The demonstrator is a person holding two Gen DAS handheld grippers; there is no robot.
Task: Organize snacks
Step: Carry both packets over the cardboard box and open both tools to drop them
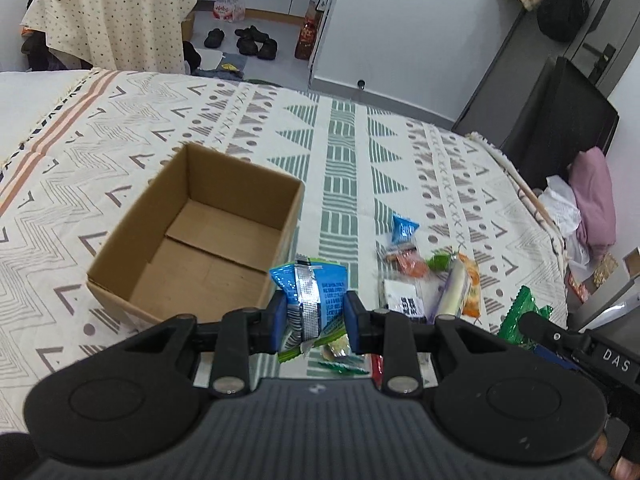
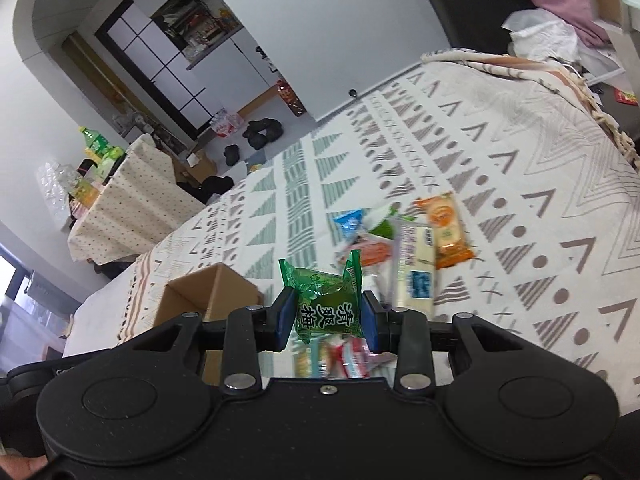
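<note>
Left wrist view looks down on a bed covered by a patterned blanket (image 1: 340, 152). The left gripper (image 1: 315, 312) has its jaws clamped on a blue packet (image 1: 308, 284) with a silver seam, held upright just above the blanket. An open cardboard box (image 1: 200, 236) sits to the left of the packet, its near right corner just beside the gripper. To the right lies a loose pile of snacks (image 1: 424, 276): a small blue packet farthest off, red and orange wrappers, a white bar and something green. More wrappers lie beneath the gripper, partly hidden. At the far right edge, part of the other gripper shows beside a green wrapper.

Right wrist view is tilted. The right gripper (image 2: 326, 312) has its jaws clamped on a green packet (image 2: 326, 300) printed with black Chinese characters, held above the blanket. The box (image 2: 208, 292) is to the left, near the gripper. The pile lies beyond and to the right, somewhat blurred; an orange packet (image 2: 444, 228) and a white bar (image 2: 416, 268) seem to overlap.
</note>
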